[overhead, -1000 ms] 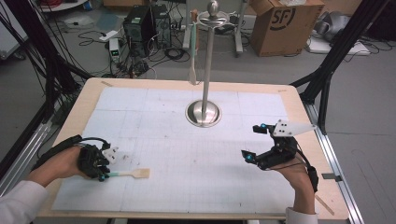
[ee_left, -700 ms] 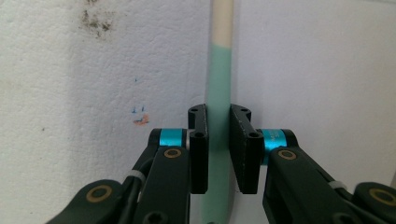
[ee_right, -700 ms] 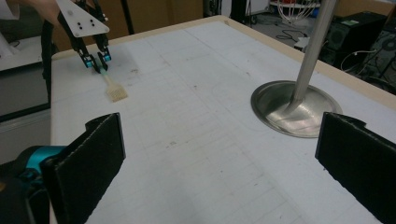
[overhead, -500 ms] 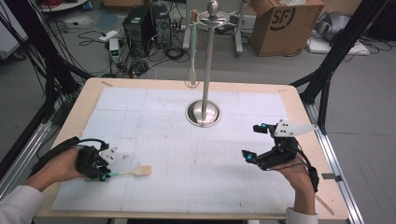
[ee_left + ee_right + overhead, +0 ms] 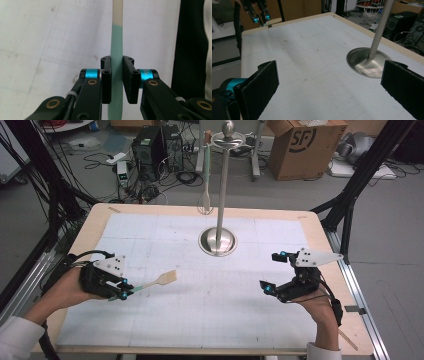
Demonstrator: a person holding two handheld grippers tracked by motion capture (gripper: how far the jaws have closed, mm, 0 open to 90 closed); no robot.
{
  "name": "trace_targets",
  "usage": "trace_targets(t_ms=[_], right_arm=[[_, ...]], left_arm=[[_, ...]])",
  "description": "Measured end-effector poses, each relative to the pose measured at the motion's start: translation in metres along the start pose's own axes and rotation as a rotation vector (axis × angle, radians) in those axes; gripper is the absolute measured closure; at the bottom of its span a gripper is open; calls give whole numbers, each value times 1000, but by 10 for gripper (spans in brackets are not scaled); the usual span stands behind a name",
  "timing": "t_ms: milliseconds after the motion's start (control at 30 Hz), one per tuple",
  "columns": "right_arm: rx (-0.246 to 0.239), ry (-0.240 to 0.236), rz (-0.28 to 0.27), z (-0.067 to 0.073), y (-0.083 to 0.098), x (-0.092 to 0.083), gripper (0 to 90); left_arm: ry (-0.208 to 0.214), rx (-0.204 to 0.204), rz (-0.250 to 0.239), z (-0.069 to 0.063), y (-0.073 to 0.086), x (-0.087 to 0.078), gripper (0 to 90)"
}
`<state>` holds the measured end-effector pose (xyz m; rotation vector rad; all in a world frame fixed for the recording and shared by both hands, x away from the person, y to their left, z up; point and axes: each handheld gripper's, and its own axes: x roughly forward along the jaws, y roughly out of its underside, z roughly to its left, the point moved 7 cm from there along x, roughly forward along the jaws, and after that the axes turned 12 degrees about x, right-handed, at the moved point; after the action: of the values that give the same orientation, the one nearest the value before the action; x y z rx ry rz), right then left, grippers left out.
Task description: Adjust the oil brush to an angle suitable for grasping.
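The spatula (image 5: 156,282) is a long thin thing with a green handle and a pale flat blade. In the high view it sits at about 8 o'clock from the metal stand (image 5: 218,241), over the left part of the counter (image 5: 210,320). Its long line runs from the left claw (image 5: 123,293) out toward 2 o'clock, with the blade end pointing that way and tipped up a bit. In the earlier high view the spatula lay flat on the counter and pointed toward 3 o'clock. Now it is up off the white mat, and the left claw is higher too. The left claw is nearly closed, and in the left gripper view its two black pads (image 5: 106,80) squeeze the green handle (image 5: 116,75) from both sides. The right claw (image 5: 275,272) sits at about 4 o'clock from the stand, in the same place as before. It is wide open, and it holds nothing and touches nothing. A whisk (image 5: 205,175) hangs from the top of the stand.
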<state>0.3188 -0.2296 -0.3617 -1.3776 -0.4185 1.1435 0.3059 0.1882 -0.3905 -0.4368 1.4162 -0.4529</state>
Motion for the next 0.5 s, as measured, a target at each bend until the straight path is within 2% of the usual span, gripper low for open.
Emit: trace_targets(t_ms=[100, 233, 500], right_arm=[[-4, -1, -4, 1, -1, -1, 4], [-8, -3, -14, 1, -3, -4, 4], [-17, -9, -21, 3, -4, -10, 4]], left_arm=[[-3, 18, -52, 1, -20, 3, 790], [15, 36, -112, 4, -43, 11, 789], [24, 67, -144, 9, -75, 35, 789]])
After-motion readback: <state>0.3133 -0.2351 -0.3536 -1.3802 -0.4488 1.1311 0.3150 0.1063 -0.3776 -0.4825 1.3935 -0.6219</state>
